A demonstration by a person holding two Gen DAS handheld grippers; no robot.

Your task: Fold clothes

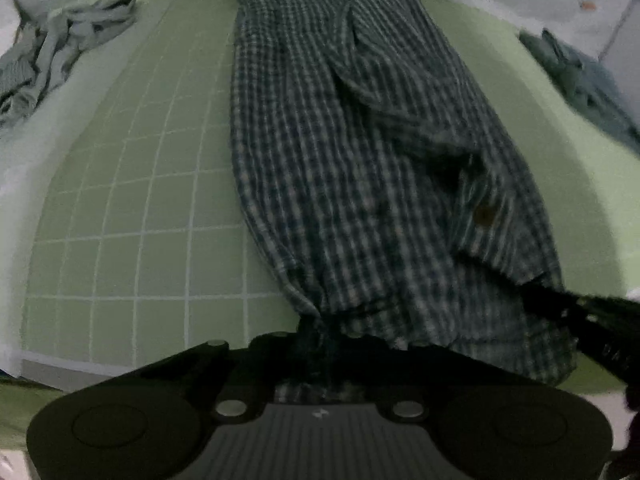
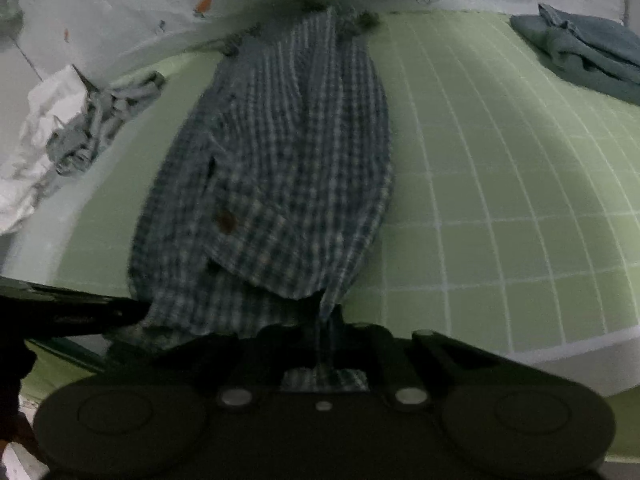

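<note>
1. because the fold needs two anchored corners, we hold the plaid shirt [image 1: 352, 184] by its near edge at the bottom of both frames, with the left gripper [image 1: 316, 344] clamped tight on a bunched bit of cloth at lower centre of the left wrist view.
2. our right gripper [image 2: 328, 332] is likewise closed on a pinch of the same hem at lower centre of the right wrist view, and a strip of plaid shows behind its fingers.
3. the shirt runs from those pinches up the middle of each frame as a long narrow band on the green grid mat [image 1: 140, 200], already doubled lengthwise; we judge it lies that way so the near end can be carried over the far end.
4. a brown button [image 2: 226, 220] sits on the upper layer, left of centre in the right wrist view.
5. a crumpled grey garment [image 1: 68, 40] lies at the upper left of the left wrist view, and a blue garment [image 2: 584, 48] at the upper right of the right wrist view, both well apart from the shirt, likely kept aside to leave the mat free.
6. we see no basket, box or other container, so nothing is held in one.
</note>
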